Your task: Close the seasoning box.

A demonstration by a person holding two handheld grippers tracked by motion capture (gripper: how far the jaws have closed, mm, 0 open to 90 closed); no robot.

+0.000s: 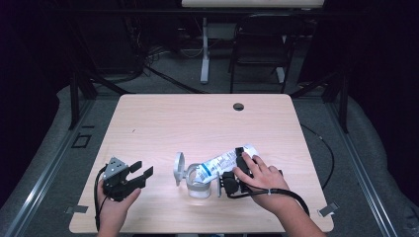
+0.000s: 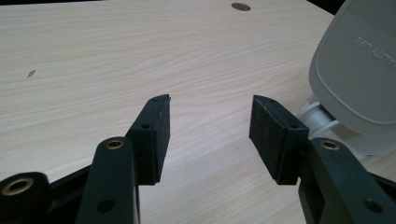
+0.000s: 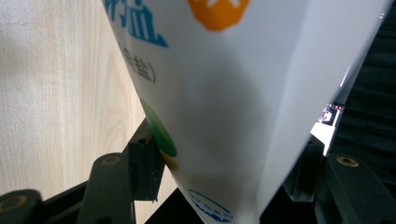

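A white salt bag with blue print lies tilted, its lower end over a white jar whose flip lid stands open. My right gripper is shut on the bag's upper end, with a hand on top of it. In the right gripper view the bag sits between both pads of that gripper. My left gripper rests to the left of the jar, open with nothing in it. In the left gripper view its jaws stand wide over bare wood, the jar lid at the right.
The light wooden table has a round cable hole near its far edge. Behind it stand a black chair and a white desk leg. A black cable trails off the table's right side.
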